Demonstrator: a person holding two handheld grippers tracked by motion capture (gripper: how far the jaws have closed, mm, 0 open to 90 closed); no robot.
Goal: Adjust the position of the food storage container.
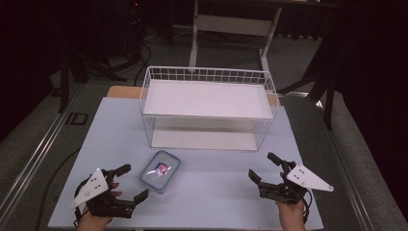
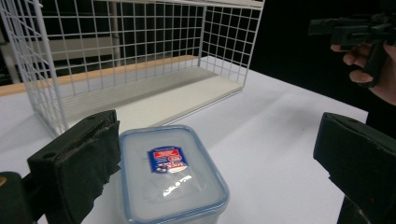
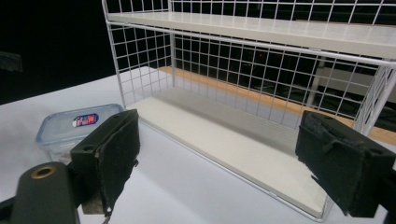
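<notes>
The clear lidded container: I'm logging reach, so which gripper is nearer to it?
Left. The left gripper sits open just beside the clear lidded container, on its near-left side. The right gripper is open too, well off to the container's right across bare table.

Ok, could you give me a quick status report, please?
Left gripper, right gripper open, empty. Lidded container on table before wire rack. Nothing in the way.

A dim lab: black curtains (image 1: 375,72), floor cables (image 1: 139,57), white table (image 1: 202,192).
</notes>
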